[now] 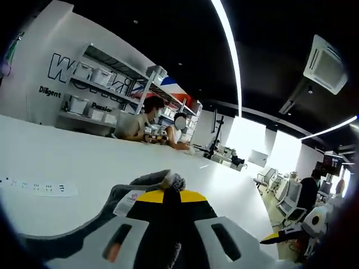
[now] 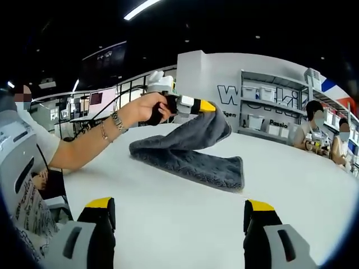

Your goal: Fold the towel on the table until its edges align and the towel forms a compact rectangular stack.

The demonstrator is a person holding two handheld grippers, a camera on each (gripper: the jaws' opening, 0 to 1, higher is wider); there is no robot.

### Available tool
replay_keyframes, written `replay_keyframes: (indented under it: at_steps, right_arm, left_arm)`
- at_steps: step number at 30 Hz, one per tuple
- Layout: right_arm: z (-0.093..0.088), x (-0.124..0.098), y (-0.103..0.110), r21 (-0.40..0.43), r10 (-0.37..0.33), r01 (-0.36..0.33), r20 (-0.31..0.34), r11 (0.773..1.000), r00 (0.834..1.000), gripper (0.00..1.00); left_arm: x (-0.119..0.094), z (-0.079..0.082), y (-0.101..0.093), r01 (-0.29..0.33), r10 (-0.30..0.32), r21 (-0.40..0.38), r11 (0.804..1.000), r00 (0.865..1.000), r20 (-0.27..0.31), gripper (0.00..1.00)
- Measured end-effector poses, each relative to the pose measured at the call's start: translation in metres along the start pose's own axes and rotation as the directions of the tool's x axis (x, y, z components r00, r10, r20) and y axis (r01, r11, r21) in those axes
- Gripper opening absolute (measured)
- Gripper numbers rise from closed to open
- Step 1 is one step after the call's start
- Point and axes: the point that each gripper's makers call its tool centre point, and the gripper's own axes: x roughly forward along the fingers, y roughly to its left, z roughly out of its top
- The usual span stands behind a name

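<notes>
- The left gripper (image 2: 208,106) was pressed together on one end of the grey towel (image 2: 188,151), holding that end lifted clear of the white table (image 2: 168,218); in the left gripper view the cloth (image 1: 140,188) bunched right at the closed jaws.
- The rest of the towel lay on the table, already doubled over, with its long axis running from the raised end down toward the free corner nearer the right gripper.
- The right gripper (image 2: 178,216) was spread wide and empty, low over the table, with the towel straight ahead of it and well apart.
- My judgement: the left gripper was the working one, and the coming move turned on carrying the lifted end along that long axis onto the resting edge.
</notes>
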Motion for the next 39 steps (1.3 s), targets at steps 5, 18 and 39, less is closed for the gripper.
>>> replay_keyframes:
  at_steps: [5, 18, 39]
  right_arm:
    - [-0.003, 0.000, -0.001, -0.003, 0.002, -0.002, -0.013, 1.000, 1.000, 0.99]
    - [-0.011, -0.008, -0.006, 0.002, -0.017, 0.017, -0.031, 1.000, 0.999, 0.99]
    - [-0.011, -0.010, -0.004, 0.008, -0.024, 0.024, -0.030, 1.000, 0.999, 0.99]
  left_arm:
    - [0.017, -0.002, -0.010, 0.032, -0.032, 0.002, 0.999, 0.999, -0.001, 0.08]
    - [0.043, -0.035, -0.033, 0.121, -0.121, -0.002, 0.993, 0.991, -0.050, 0.08]
    - [0.064, -0.169, -0.040, 0.086, -0.032, 0.165, 0.982, 0.952, -0.304, 0.25]
